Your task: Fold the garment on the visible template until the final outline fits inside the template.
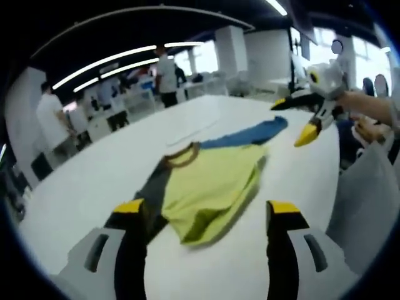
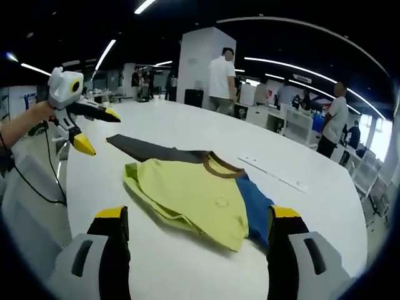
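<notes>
1. no brand, label or writing can be read anywhere; the one mark on the garment [image 2: 194,197] is a small faint round emblem on the yellow-green chest, too small to make out.
2. the garment is a short-sleeved shirt with a yellow-green body, a brown ribbed collar, one dark grey sleeve and one blue sleeve.
3. it lies on the white table [image 2: 187,131], partly folded: in the right gripper view the yellow-green body is doubled over in loose layers along its near edge, the grey sleeve stretches flat toward the far left, and the blue sleeve lies at the right, just beside the right claw's right jaw.
4. in the left gripper view the same garment [image 1: 206,187] lies between the jaws of the left claw [image 1: 206,215], with the grey sleeve reaching down to the left jaw and the blue sleeve pointing away toward the far side.
5. the left claw is released, its yellow-tipped jaws spread wide and holding nothing; it also shows at the upper left of the right gripper view, raised above the table in a person's hand.
6. the right claw [image 2: 197,219] is likewise released, jaws wide apart above the table; in the left gripper view it hangs at the upper right, clear of the cloth.
7. a thin pale strip [image 2: 275,174] lies on the table beyond the shirt.
8. several people [image 2: 220,78] stand by desks in the background.
</notes>
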Action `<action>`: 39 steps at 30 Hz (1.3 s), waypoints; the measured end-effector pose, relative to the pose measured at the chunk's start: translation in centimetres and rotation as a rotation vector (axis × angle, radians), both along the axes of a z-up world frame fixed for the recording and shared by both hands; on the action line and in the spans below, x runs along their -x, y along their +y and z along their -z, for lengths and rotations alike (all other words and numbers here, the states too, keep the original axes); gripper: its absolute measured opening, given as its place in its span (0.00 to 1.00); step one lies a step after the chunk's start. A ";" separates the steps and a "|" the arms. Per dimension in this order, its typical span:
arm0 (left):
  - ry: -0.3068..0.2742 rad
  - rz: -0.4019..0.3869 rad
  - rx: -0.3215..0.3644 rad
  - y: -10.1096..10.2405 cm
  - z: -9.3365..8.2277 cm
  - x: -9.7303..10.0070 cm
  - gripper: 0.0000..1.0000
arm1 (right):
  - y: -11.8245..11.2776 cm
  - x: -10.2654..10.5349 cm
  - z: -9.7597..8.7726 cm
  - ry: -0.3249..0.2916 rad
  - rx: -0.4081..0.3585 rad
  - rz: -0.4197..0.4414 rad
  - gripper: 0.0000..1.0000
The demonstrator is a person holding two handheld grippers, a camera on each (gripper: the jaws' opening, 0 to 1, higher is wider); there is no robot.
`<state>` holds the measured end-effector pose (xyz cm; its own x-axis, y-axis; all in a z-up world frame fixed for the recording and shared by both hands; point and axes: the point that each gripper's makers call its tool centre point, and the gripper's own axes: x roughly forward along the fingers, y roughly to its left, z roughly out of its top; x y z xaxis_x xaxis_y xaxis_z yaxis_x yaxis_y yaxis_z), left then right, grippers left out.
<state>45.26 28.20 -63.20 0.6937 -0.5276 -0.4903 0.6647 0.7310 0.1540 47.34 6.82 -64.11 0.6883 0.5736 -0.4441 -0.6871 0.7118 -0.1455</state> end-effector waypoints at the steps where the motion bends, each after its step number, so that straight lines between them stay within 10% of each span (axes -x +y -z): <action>1: 0.002 0.002 0.000 0.0 0.0 0.1 0.75 | 0.1 0.2 -0.1 0.000 0.000 -0.004 0.95; 39: 0.002 0.069 -0.023 -0.9 -1.2 4.3 0.99 | -0.2 4.6 -2.2 -0.021 0.008 -0.066 1.00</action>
<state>41.00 27.31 -62.01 0.6553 -0.5624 -0.5042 0.7135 0.6801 0.1687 42.73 6.64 -61.93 0.6584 0.6141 -0.4351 -0.7290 0.6641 -0.1660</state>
